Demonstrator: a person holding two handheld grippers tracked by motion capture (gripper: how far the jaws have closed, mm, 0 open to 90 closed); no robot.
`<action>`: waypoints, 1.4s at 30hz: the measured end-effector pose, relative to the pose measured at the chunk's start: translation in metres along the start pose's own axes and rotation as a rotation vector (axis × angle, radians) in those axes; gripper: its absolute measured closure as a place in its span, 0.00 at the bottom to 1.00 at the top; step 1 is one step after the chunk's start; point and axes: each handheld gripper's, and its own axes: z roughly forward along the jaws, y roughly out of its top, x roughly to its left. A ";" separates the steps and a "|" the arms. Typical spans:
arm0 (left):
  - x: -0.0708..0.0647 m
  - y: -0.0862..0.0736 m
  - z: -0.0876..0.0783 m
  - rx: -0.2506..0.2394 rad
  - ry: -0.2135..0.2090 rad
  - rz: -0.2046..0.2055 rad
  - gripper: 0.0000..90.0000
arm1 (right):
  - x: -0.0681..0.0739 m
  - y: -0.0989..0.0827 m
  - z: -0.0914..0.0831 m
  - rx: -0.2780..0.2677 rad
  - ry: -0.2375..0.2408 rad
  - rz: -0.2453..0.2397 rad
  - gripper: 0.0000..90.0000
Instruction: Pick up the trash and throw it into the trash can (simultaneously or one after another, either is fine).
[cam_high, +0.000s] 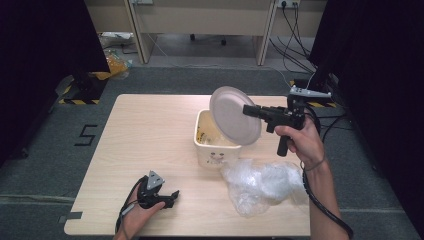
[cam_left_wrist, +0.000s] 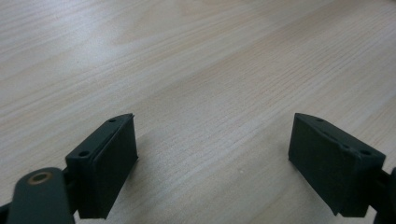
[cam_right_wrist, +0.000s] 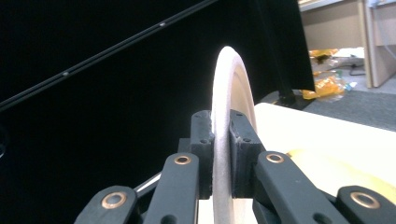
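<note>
High view: pale wood table on grey carpet, dark curtains both sides, desks at back. Right gripper holds plate tilted above cream tub; crumpled plastic wrap near front edge; table's left half bare. Left gripper rests near front edge.

Left gripper view: jaws wide apart w/ bare wood between.

Right gripper view: jaws clamped on plate rim, edge-on.

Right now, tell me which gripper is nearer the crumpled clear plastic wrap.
Right. The right gripper, clamped on the white plate's rim, hangs above the cream bin, just behind the crumpled clear plastic wrap. The left gripper rests open on the table, well to the wrap's left.
</note>
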 end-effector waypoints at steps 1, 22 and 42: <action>0.000 0.000 0.000 0.001 -0.001 0.001 0.16 | -0.004 0.002 0.003 0.002 -0.008 0.006 0.92; 0.000 0.000 0.000 0.002 -0.003 -0.002 0.16 | -0.082 -0.045 0.068 0.146 -0.107 0.162 0.91; 0.000 0.000 0.000 -0.001 -0.001 0.000 0.16 | -0.060 -0.051 0.007 0.176 -0.297 0.012 0.47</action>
